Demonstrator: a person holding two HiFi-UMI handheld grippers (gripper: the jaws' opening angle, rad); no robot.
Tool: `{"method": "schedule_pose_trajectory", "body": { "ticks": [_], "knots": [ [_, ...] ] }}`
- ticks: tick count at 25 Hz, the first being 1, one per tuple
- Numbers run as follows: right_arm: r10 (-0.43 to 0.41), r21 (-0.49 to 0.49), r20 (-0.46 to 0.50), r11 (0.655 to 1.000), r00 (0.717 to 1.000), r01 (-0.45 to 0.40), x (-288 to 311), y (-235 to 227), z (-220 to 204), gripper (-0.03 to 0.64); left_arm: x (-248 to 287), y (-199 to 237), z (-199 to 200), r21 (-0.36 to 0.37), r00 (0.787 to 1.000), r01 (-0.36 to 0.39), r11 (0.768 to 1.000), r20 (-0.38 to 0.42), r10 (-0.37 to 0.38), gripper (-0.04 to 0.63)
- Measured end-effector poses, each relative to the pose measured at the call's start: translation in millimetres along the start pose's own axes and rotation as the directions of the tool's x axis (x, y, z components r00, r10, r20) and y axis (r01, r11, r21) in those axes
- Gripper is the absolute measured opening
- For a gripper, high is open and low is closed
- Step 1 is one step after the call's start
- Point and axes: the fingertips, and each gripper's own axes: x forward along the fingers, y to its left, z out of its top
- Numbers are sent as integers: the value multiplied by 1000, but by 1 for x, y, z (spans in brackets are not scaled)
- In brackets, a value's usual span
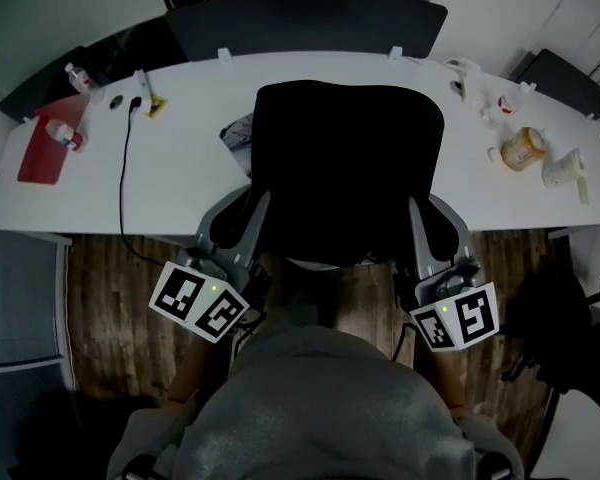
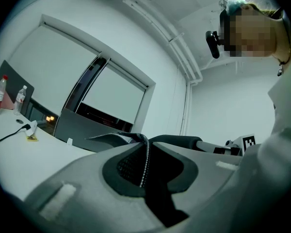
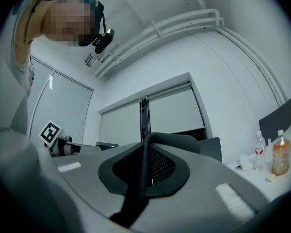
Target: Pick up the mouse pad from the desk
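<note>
Far to the left of the office chair [image 1: 348,168], at the end of the white desk [image 1: 200,183], lies a flat red sheet that I take to be the mouse pad [image 1: 38,156], well apart from both claws. A small bottle [image 1: 66,135] seems to rest on the corner of the pad farthest from the chair. That is the main risk: lifting the pad from under it would likely send the bottle rolling off the desk. The pad also lies flush on the desk, so a claw could slide over it without catching an edge. The left claw [image 2: 145,155] is clenched with nothing in it, and the right claw [image 3: 144,165] likewise. Both are held low behind the chair's backrest. The chair stands squarely between the person and the desk, so the reach has to go round its left side. A black cable [image 1: 126,168] trails over the desk between chair and pad and could snag. To the chair's right lie an orange jar [image 1: 523,149] and a pale bottle [image 1: 563,168], clear of the route.
</note>
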Motion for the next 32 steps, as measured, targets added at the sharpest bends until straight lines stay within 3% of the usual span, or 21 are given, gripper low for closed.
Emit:
{"method": "schedule_pose_trajectory", "body": {
  "ticks": [7,8,10,19,32],
  "knots": [
    [21,-6,-13,1000,1000,-21,-50,20,5,20,-37,-41,-3,-2,999,-6,1000,39,6,52],
    [24,-8,-13,1000,1000,-24,-58,24,6,20,-44,-48,0,-11,998,-1,1000,59,1,11],
    [27,-24,-11,999,1000,-27,-72,31,7,20,-54,-60,0,-17,997,5,1000,79,-4,11],
    [16,-104,37,995,999,-13,-123,61,13,18,-101,-99,-17,-30,998,-15,999,61,17,11],
    [36,-31,108,999,994,-32,-180,89,43,20,-155,-132,-25,4,996,-62,998,65,61,11]
  ]
}}
